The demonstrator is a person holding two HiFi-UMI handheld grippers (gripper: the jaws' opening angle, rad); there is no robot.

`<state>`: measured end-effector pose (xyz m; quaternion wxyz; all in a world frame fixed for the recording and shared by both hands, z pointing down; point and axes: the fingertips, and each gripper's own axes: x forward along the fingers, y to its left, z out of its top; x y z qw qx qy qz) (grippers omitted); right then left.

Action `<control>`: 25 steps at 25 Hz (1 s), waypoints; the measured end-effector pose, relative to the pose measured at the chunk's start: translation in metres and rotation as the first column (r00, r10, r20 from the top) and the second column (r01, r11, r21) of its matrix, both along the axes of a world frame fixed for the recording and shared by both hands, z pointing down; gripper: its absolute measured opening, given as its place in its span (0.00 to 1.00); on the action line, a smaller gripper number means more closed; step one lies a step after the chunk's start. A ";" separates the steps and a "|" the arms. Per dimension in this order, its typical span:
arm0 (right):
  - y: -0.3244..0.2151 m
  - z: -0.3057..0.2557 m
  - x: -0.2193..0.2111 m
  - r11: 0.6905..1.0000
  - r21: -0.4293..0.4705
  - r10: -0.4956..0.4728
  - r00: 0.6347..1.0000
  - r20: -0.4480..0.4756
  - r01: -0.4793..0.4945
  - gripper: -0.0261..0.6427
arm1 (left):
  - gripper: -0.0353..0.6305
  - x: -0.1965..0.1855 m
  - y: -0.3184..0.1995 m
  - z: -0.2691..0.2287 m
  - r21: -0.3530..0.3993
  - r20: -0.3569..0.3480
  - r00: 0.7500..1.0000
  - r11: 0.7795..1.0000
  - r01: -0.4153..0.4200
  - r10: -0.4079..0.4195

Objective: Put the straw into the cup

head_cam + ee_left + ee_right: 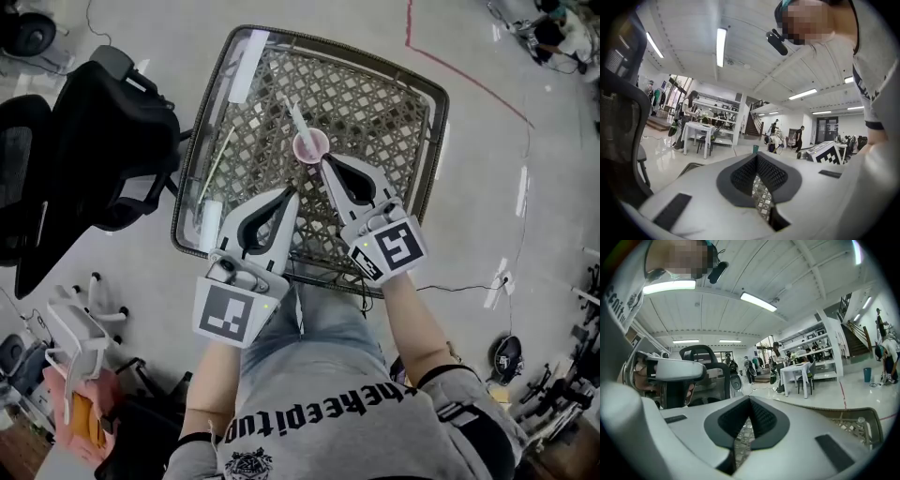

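While left gripper [292, 195] and right gripper [325, 162] sit closed, straw [296, 116] leans in cup [311, 147]

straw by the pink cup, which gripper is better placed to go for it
Right, probably. The right gripper has its closed jaws just beside the pink cup, where the straw ends; the left gripper sits farther back.

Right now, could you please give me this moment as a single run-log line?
stage: straw looks in pink cup | left tool: shut, empty | right tool: shut, empty, near pink cup | surface: lattice table
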<state>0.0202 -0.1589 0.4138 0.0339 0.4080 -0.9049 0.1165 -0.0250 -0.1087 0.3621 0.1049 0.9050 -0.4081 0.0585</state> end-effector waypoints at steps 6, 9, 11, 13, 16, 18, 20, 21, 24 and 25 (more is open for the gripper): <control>0.027 -0.034 0.004 1.000 0.019 0.023 0.999 0.034 -0.024 0.04 | 0.09 0.003 0.013 -0.025 0.069 -0.042 0.999 0.997 -0.026 0.029; 0.041 -0.049 0.007 0.999 0.032 0.031 0.999 0.039 -0.032 0.04 | 0.09 0.004 0.020 -0.036 0.097 -0.066 0.997 0.995 -0.031 0.037; 0.051 -0.058 0.007 0.999 0.038 0.033 0.998 0.044 -0.035 0.04 | 0.09 0.003 0.026 -0.040 0.102 -0.065 0.997 0.994 -0.040 0.047; 0.059 -0.067 0.007 0.998 0.052 0.043 0.998 0.047 -0.046 0.04 | 0.09 0.004 0.030 -0.044 0.112 -0.066 0.996 0.992 -0.058 0.066; 0.073 -0.083 0.009 0.994 0.080 0.065 0.997 0.043 -0.068 0.04 | 0.09 0.007 0.037 -0.052 0.131 -0.070 0.992 0.987 -0.091 0.100; 0.082 -0.093 0.012 0.992 0.095 0.080 0.996 0.042 -0.084 0.04 | 0.09 0.010 0.043 -0.057 0.143 -0.072 0.990 0.983 -0.112 0.123; 0.091 -0.103 0.015 0.989 0.107 0.096 0.994 0.047 -0.101 0.04 | 0.09 0.013 0.048 -0.063 0.154 -0.076 0.986 0.979 -0.133 0.146; 0.095 -0.108 0.016 0.987 0.113 0.106 0.993 0.050 -0.111 0.04 | 0.09 0.015 0.051 -0.065 0.159 -0.077 0.984 0.977 -0.144 0.158; 0.106 -0.120 0.019 0.981 0.128 0.136 0.989 0.059 -0.143 0.04 | 0.09 0.017 0.058 -0.072 0.176 -0.081 0.978 0.968 -0.178 0.194; 0.110 -0.124 0.020 0.980 0.132 0.145 0.988 0.062 -0.152 0.04 | 0.09 0.018 0.061 -0.073 0.180 -0.083 0.975 0.966 -0.188 0.205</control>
